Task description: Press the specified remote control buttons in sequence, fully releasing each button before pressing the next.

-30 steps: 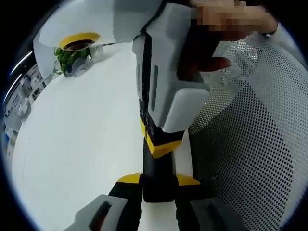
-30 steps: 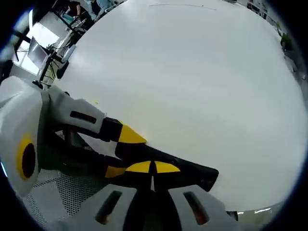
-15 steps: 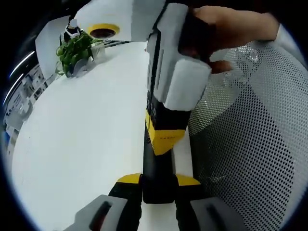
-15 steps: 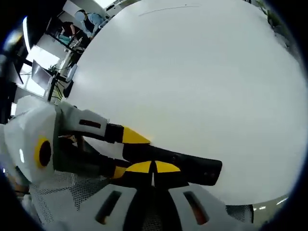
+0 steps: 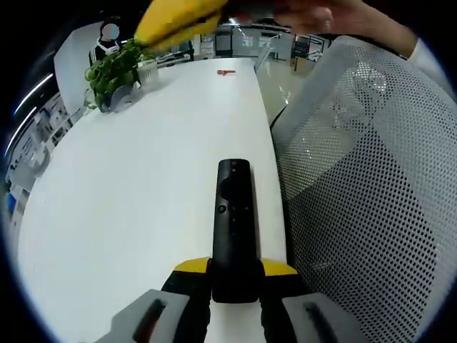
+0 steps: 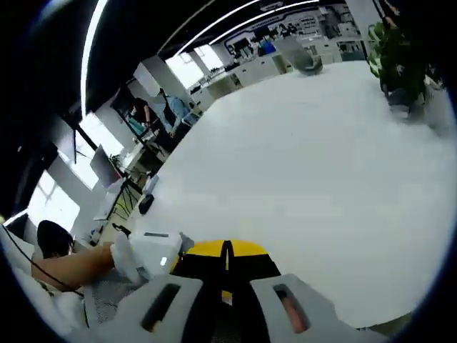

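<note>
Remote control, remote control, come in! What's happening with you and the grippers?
Left gripper shut on remote control, over white table. Right gripper shut, empty, off the buttons. Nothing blocking.

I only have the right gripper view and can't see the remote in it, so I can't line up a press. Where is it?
Observer: The remote is clamped at its near end in the left gripper, buttons up, over the white table.
Operator: Is my gripper over the buttons?
Observer: No. The right gripper shows its yellow tip at the top of the left gripper view, well clear of the remote.
Operator: Anything else on the table ahead of the remote?
Observer: A small red item lies far beyond the remote's tip; I can't tell what it is.
</note>
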`<move>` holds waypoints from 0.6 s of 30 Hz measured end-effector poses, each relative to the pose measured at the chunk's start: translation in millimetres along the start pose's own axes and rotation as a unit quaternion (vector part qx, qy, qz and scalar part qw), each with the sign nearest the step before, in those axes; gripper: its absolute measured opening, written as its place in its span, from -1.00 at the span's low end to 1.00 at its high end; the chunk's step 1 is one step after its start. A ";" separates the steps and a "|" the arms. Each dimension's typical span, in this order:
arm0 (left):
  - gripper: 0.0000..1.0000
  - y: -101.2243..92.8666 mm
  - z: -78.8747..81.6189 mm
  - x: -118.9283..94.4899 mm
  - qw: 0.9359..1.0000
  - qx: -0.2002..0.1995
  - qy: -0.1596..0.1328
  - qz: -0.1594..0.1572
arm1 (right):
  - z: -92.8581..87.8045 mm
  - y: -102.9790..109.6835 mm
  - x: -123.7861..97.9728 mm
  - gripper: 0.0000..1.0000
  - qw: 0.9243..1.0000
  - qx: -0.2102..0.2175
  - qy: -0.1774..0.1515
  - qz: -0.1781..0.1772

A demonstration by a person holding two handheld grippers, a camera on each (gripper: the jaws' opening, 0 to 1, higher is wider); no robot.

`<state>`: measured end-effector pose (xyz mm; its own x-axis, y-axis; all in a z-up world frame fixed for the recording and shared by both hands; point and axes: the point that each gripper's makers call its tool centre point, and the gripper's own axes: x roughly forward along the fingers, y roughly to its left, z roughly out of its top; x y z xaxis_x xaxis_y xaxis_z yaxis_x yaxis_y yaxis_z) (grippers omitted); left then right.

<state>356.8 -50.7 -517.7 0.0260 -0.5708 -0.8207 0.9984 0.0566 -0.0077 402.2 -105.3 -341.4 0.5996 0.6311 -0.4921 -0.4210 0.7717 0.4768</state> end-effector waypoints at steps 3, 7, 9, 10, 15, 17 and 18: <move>-0.50 -0.1 0.1 -0.1 1.000 0.001 0.004 -0.001 | 26.8 -3.6 -30.7 -0.96 0.997 -0.028 -0.065 -0.023; -0.50 -0.1 -0.3 0.5 1.000 0.001 0.006 0.001 | 51.6 2.4 -64.6 -0.59 0.988 -0.025 -0.149 -0.013; -0.50 -0.1 -0.4 0.4 1.000 0.001 0.008 0.001 | 59.3 -1.6 -78.2 -0.39 0.982 -0.038 -0.180 -0.032; -0.50 -0.2 -0.3 0.4 1.000 0.001 0.009 0.001 | 61.7 -4.1 -83.2 -0.32 0.980 -0.046 -0.191 -0.044; -0.50 0.1 -0.6 0.9 1.000 0.000 0.010 0.002 | 46.4 -25.0 -94.1 -0.17 0.976 -0.083 -0.171 -0.109; -0.50 -0.1 -0.4 0.8 1.000 0.000 0.010 0.003 | 41.4 -32.0 -97.7 0.05 0.970 -0.102 -0.178 -0.134; -0.50 -0.1 -0.3 0.7 1.000 0.000 0.010 0.003 | 39.1 -33.3 -99.6 0.17 0.966 -0.115 -0.182 -0.146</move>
<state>356.7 -50.9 -518.4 0.0315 -0.5543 -0.8317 0.9982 0.0607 -0.0027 383.1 -196.9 -279.7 0.8969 0.3474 -0.2734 -0.3130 0.9358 0.1622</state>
